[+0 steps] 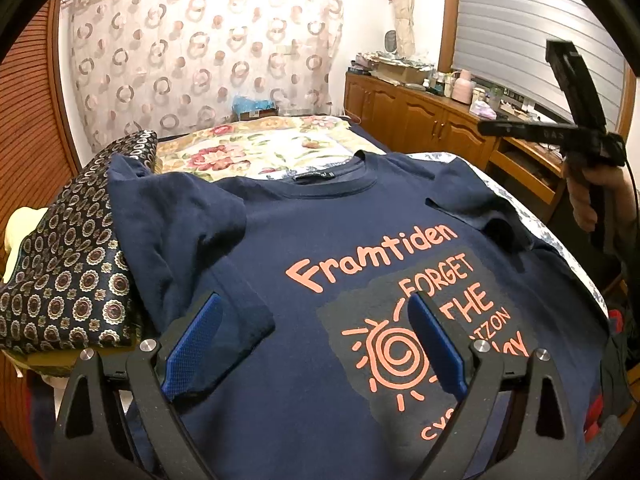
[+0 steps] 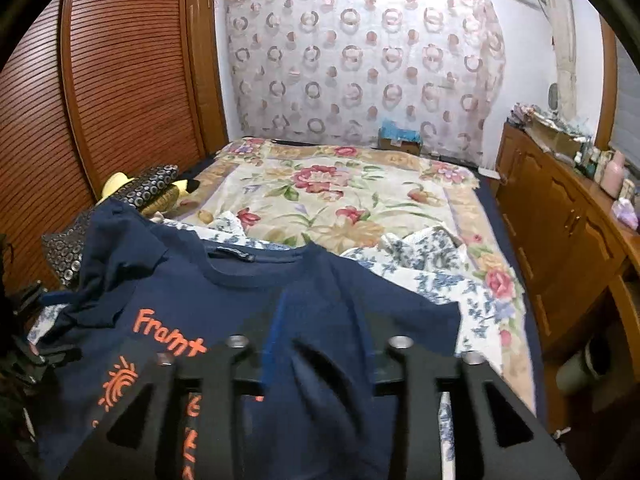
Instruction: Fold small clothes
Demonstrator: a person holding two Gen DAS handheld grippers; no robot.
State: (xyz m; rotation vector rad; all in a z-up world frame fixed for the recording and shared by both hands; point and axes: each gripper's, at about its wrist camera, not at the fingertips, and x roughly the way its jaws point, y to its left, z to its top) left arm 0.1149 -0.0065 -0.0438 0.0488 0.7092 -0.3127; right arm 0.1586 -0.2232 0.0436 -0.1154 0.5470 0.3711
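At the far left of the bed a patterned cushion [image 1: 68,280] lies against the louvred wardrobe [image 2: 100,80], its edge touching the navy T-shirt [image 1: 320,240]. The T-shirt is spread face up on the flowered bedspread [image 2: 340,200], collar away from the person, orange lettering showing; its left sleeve [image 1: 180,232] is folded in over the chest. The left claw [image 1: 316,344] hovers just above the shirt front with its blue pads wide apart, grasping nothing. Further right, the right claw [image 2: 316,344] is clenched on a bunch of the shirt's cloth at the right sleeve, lifted off the bed; in the left view it is seen raised at the far right. A wooden cabinet [image 2: 560,220] runs along the right wall.
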